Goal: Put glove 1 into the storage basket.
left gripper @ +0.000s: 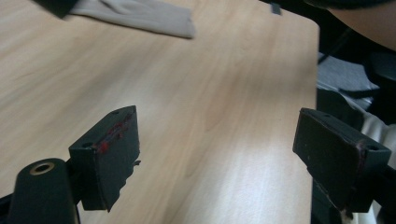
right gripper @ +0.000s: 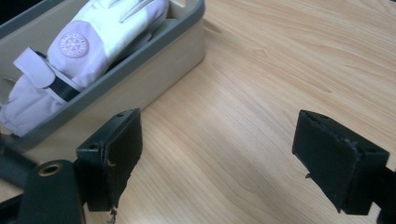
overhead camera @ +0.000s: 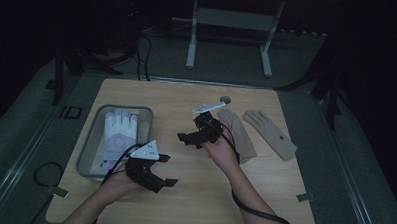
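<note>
Over the table, both grippers, left and right, hung with jaws apart, holding nothing, between bin and tan gloves.

Table, white frame behind.

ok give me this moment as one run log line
left gripper: open, empty, over table | right gripper: open, empty | white gloves: in grey bin | beige gloves: on table, untouched
</note>
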A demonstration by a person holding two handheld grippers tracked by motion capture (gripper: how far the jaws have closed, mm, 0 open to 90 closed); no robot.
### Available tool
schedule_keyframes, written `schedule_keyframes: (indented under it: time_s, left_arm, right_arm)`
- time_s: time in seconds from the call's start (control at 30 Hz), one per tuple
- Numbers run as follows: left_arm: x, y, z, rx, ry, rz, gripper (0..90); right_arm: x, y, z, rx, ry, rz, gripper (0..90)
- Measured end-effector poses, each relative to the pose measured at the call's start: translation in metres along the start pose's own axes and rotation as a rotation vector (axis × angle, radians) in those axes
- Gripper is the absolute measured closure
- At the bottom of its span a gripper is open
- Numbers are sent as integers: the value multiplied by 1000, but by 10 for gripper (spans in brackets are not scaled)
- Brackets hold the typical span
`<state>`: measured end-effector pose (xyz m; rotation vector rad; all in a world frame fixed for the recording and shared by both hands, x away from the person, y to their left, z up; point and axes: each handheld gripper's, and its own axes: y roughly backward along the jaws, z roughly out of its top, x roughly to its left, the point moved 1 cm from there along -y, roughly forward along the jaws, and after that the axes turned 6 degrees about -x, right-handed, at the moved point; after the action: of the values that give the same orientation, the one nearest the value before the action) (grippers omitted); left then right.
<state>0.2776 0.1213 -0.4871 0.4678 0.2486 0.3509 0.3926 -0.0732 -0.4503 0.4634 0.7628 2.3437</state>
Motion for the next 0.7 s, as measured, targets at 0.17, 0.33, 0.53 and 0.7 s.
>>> schedule_keyframes:
  time_s: [0.17, 0.33, 0.53, 0.7]
  left_arm:
    - [-9, -21, -3, 27, -13, -53, 150]
    - [-15, -39, -10, 46, -20, -97, 149]
    - [-17, -58, -19, 70, -17, -148, 149]
    - [-15, -72, -25, 93, -36, -117, 149]
  right_arm:
    - [-12, 6, -8, -20, -1, -19, 151]
    - [-25, 12, -19, -32, -7, -38, 145]
    - [-44, 19, -37, -39, -9, -64, 135]
    - [-55, 24, -51, -48, 16, -101, 122]
